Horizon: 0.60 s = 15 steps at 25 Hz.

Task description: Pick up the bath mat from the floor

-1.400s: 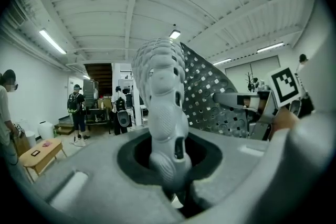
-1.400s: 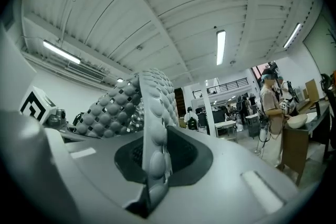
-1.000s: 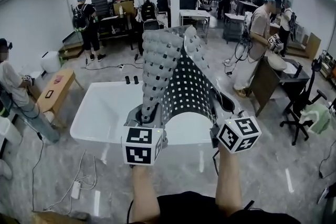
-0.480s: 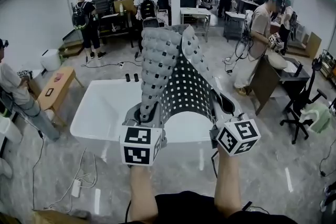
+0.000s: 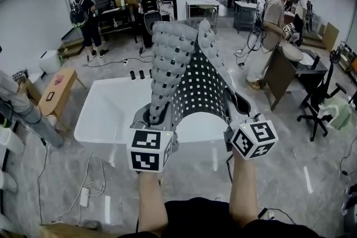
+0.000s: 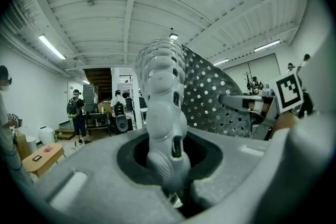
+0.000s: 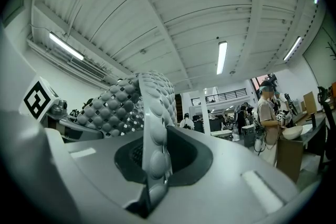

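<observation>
The grey bath mat, bumpy with rows of square holes, hangs lifted in the air above a white bathtub. It arches between both grippers, its top folded over. My left gripper is shut on the mat's left edge, a thick bunched fold. The right gripper is shut on the mat's right edge, seen edge-on as a thin strip between the jaws. In the left gripper view the right gripper shows across the mat.
The tub stands on a marble floor. A low wooden bench is at the left, an office chair at the right. Several people stand around, one near a brown table. Cables and a power strip lie at lower left.
The mat and both grippers hold the same pose. The head view has shifted slightly, and the person at the left edge has moved further out of frame.
</observation>
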Available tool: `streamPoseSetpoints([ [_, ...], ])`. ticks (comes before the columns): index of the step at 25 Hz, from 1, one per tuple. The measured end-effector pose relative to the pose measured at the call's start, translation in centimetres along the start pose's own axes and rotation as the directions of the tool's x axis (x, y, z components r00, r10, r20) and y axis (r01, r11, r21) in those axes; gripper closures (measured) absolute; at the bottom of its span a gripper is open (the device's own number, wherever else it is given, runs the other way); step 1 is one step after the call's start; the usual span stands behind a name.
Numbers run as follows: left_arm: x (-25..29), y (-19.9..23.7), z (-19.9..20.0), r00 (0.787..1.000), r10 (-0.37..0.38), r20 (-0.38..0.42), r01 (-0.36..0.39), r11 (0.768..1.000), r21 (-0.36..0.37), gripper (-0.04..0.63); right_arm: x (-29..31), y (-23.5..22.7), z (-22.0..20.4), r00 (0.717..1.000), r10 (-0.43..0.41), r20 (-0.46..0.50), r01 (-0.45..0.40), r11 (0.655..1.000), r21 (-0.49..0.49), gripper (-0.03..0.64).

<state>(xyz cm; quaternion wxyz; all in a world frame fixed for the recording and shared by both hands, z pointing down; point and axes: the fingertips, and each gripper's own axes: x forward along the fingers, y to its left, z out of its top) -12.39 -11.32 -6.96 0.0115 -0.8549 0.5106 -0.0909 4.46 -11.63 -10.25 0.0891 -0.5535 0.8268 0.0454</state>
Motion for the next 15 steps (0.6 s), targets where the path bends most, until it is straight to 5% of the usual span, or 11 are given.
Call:
streamPoseSetpoints([
  [15,-1.4,2.3,0.2,0.998,0.057,0.005,-0.057,0.998,0.006,0.53,1.5,2.0,0.2,0.999,0.043,0.007,-0.043,0.999,-0.022,0.598],
])
